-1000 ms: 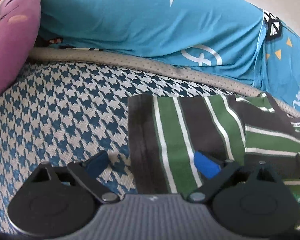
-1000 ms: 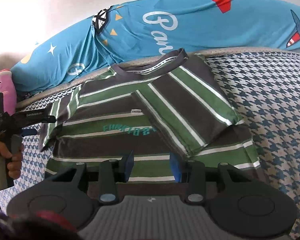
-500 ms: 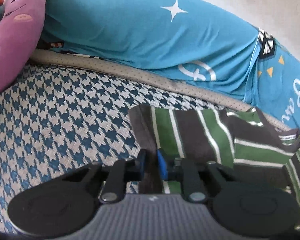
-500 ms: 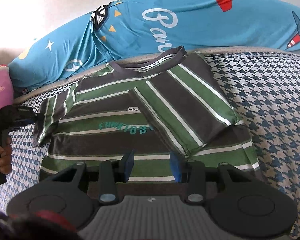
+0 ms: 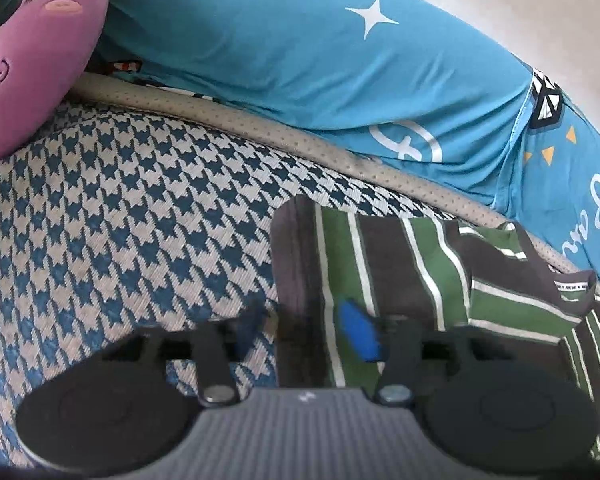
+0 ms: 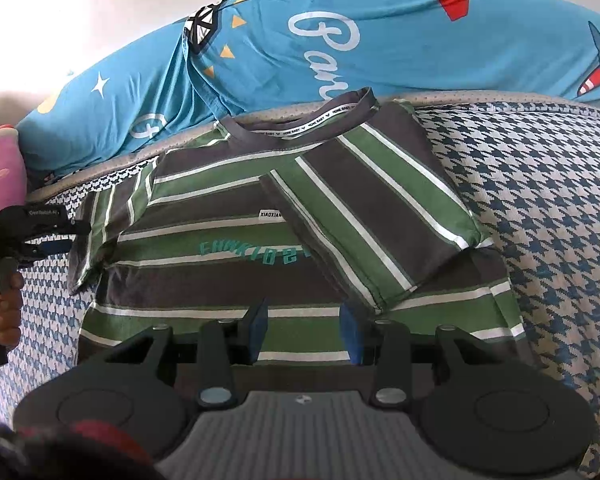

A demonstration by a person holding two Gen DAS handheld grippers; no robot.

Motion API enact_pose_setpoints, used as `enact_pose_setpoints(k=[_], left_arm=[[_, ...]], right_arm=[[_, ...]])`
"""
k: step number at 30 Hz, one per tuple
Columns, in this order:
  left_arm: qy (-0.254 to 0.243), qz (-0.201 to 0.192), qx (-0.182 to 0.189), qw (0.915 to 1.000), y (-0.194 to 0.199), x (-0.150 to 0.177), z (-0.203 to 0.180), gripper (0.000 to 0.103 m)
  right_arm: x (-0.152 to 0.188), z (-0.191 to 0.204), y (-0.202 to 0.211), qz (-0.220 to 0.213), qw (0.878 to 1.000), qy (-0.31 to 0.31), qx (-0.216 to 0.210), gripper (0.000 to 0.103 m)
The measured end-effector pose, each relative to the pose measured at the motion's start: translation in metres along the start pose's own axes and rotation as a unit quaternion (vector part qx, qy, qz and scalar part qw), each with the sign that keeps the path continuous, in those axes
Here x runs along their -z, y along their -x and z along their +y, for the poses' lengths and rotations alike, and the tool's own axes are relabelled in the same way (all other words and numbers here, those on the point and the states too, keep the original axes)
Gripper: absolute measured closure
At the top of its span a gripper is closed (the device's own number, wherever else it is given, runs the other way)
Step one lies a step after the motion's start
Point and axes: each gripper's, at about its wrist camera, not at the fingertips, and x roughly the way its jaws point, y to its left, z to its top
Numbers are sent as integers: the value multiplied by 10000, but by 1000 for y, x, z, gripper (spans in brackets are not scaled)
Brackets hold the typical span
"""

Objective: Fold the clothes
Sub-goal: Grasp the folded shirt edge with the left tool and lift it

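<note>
A green, grey and white striped T-shirt [image 6: 228,240] lies face up on the bed. Its right sleeve side [image 6: 380,208] is folded in over the chest. The left sleeve [image 5: 380,256] spreads flat, its dark cuff running between my left gripper's fingers. My left gripper [image 5: 303,332] is open and motion-blurred, with one blue pad [image 5: 358,336] over the sleeve and the other over the bedcover. From the right wrist, the left gripper [image 6: 66,236] sits at the sleeve's edge. My right gripper [image 6: 303,332] hangs open above the shirt's bottom hem, holding nothing.
The houndstooth bedcover [image 5: 120,220] extends left of the shirt and also to its right [image 6: 560,220]. A long blue printed pillow [image 6: 380,48] runs along the wall behind the shirt. A purple plush [image 5: 32,48] lies at the far left. A hand [image 6: 4,304] holds the left gripper.
The left gripper was wide open, closed over the sleeve cuff half a second ago, and its fingers have now spread apart again. The right gripper has stayed put and open.
</note>
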Motion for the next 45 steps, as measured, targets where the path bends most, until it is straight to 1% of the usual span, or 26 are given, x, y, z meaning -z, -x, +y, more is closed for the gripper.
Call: enact_pose_setpoints(k=[6, 8, 11, 12, 14, 16, 18, 20, 24, 26, 28, 30, 32, 33, 35, 36, 37, 39, 40, 42, 45], left_arm=[[5, -31, -75, 10000, -2, 2, -2, 47], [-51, -51, -115, 9999, -3, 3, -5, 49], [-136, -90, -149, 9998, -4, 5, -10, 60], [-156, -102, -168, 9997, -4, 5, -12, 67], [-193, -124, -230, 9995, -5, 6, -16, 74], [-162, -148, -190, 9996, -4, 6, -19, 89], [-130, -195, -117, 9997, -2, 6, -22, 93], [-146, -341, -74, 9993, 3, 7, -27, 93], [-234, -531, 199, 9981, 16, 4, -43, 94], [-392, -609, 396, 9966, 24, 6, -57, 94], [-625, -663, 674, 9936, 33, 12, -76, 94], [-877, -641, 1069, 9883, 40, 20, -95, 94], [-1150, -519, 1563, 9796, 43, 32, -113, 92], [-1305, -436, 1769, 9746, 42, 39, -122, 88], [-1501, -399, 1992, 9676, 42, 51, -132, 74], [-1577, -414, 2059, 9649, 43, 56, -135, 59], [-1620, -453, 2063, 9639, 44, 58, -137, 47], [-1584, -544, 1994, 9655, 48, 59, -135, 40], [-1486, -562, 1969, 9675, 48, 57, -131, 39], [-1270, -580, 1865, 9725, 47, 51, -120, 36], [-1100, -582, 1549, 9801, 44, 44, -107, 34]], right_arm=[[1, 1, -1, 20, 10000, 8, 13, 63], [1, 1, -1, 29, 10000, 8, 5, 63], [1, 0, -1, 33, 10000, 16, 4, 63], [1, 0, -1, 29, 10000, 20, 7, 63], [1, 0, -1, 23, 10000, 22, 11, 63], [1, 0, 0, 17, 10000, 18, 17, 63], [1, -1, 0, 7, 10000, 12, 25, 63], [2, -2, 2, -7, 10000, 4, 31, 63], [2, -7, 5, -35, 10000, -26, 40, 63], [2, -10, 6, -39, 10000, -44, 57, 63], [2, -12, 7, -41, 9999, -71, 74, 63], [2, -15, 7, -43, 9999, -99, 88, 63], [2, -16, 8, -49, 9999, -112, 84, 63], [2, -16, 8, -52, 9999, -106, 78, 63], [2, -16, 8, -61, 9999, -86, 74, 63], [3, -16, 8, -66, 9999, -73, 74, 63], [3, -16, 8, -70, 9999, -64, 80, 63], [3, -17, 8, -77, 9999, -73, 89, 63], [3, -17, 8, -79, 9999, -84, 88, 63], [2, -18, 7, -83, 9999, -103, 84, 63], [2, -17, 6, -112, 9999, -113, 22, 63]])
